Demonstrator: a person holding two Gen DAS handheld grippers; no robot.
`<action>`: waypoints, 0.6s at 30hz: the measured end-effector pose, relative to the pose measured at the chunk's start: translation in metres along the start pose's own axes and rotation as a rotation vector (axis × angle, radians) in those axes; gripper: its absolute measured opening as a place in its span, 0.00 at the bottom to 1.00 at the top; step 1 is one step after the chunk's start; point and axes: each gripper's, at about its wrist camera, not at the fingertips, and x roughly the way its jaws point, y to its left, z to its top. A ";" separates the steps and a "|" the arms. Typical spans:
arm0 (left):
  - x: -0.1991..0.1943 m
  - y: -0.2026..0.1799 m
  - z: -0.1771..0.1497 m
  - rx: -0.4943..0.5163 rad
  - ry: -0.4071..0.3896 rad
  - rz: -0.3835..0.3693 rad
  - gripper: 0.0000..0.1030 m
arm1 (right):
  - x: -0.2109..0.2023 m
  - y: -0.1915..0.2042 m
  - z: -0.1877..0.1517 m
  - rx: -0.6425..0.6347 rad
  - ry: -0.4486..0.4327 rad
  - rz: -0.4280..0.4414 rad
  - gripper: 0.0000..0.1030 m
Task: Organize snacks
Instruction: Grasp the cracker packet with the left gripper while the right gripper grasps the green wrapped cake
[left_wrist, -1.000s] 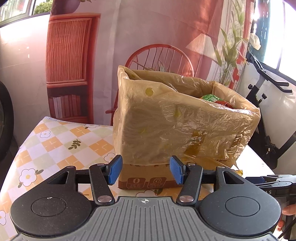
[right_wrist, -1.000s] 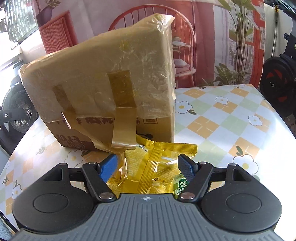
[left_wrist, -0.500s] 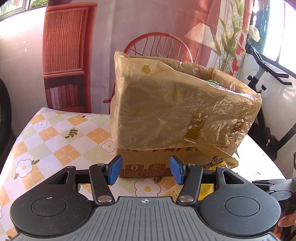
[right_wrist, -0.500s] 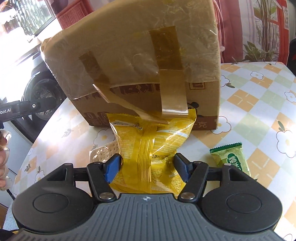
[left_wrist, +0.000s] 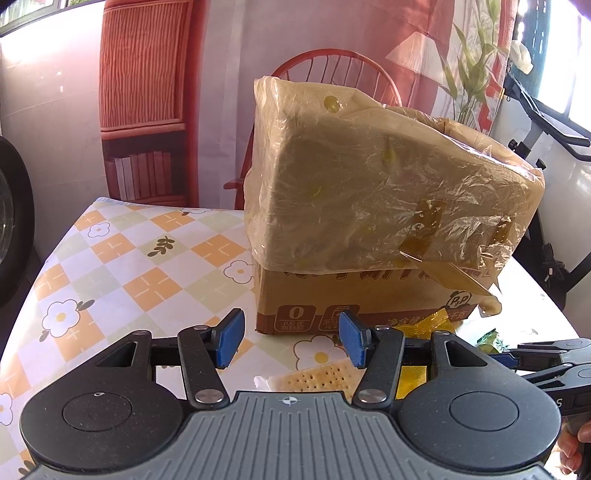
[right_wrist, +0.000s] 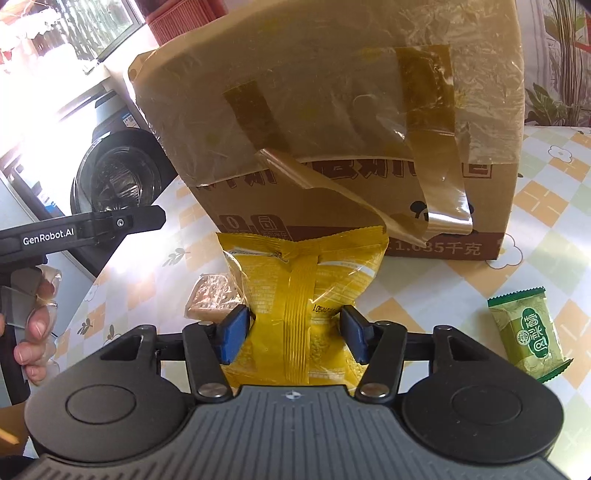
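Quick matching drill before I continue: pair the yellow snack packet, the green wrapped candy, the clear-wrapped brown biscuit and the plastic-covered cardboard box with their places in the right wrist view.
Things:
1. yellow snack packet
2. green wrapped candy
3. clear-wrapped brown biscuit
4. plastic-covered cardboard box

Places:
A. alone on the tablecloth, far right
B. behind everything, tape peeling off it
C. between the blue pads of the right gripper
D. left of the packet, touching it

Pairs: 1-C, 2-A, 3-D, 4-B
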 end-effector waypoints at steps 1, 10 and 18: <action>0.002 0.001 -0.001 0.005 0.003 -0.001 0.57 | -0.002 -0.002 0.001 -0.003 -0.007 -0.011 0.55; 0.025 0.012 -0.014 0.039 0.066 0.015 0.57 | -0.019 -0.027 0.003 0.026 -0.050 -0.077 0.57; 0.032 0.007 -0.020 0.068 0.088 -0.021 0.57 | -0.017 -0.024 0.004 0.010 -0.033 -0.052 0.59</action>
